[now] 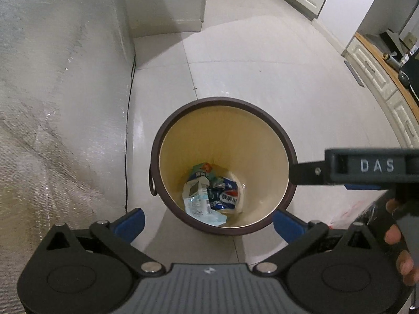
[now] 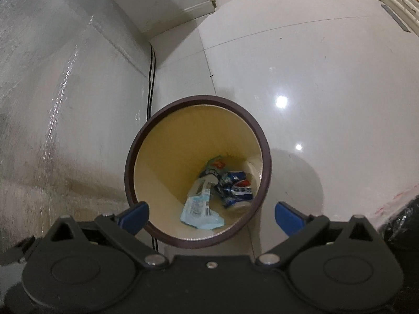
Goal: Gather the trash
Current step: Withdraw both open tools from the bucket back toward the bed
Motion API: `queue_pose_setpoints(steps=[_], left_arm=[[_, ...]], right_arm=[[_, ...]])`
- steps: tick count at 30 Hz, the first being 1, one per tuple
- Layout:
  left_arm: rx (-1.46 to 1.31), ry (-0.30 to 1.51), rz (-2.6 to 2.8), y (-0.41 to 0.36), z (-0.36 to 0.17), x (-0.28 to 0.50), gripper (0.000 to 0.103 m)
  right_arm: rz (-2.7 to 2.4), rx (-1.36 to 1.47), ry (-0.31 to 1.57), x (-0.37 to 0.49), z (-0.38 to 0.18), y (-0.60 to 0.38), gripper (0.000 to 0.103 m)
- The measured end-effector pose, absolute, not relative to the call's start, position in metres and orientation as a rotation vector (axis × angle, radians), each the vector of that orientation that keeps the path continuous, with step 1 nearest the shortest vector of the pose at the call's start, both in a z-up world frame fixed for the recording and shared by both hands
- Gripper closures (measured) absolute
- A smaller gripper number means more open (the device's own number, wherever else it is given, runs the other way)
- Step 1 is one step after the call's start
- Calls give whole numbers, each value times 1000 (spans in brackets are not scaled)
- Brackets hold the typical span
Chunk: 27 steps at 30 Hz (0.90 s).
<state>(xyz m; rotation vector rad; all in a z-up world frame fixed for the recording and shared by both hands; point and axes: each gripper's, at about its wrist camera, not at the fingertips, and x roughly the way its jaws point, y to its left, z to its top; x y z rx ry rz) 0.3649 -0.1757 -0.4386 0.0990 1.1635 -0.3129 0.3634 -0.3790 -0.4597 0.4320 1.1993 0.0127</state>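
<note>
Both your left tool (image 1: 208, 222) and right tool (image 2: 211, 216) stand wide and empty above the bin (image 1: 157, 141) at frame centre; the trash (image 1: 209, 196) lies at its bottom. Swing low and you may clip the rim, tipping it.

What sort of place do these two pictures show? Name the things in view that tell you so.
Probably a room in a home, perhaps by a kitchen. The clues: a glossy tiled floor, a small waste bin standing on it with a crushed can and wrappers inside, and pale panelled cabinets under a wooden counter.
</note>
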Motion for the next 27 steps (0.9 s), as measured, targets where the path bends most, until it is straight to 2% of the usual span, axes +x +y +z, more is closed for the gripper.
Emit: queue_pose_setpoints(steps=[27], left_arm=[[71,1060,-194,-137,-347,312,0]], right_arm=[[-47,257,1066,285,-380,-385,0]])
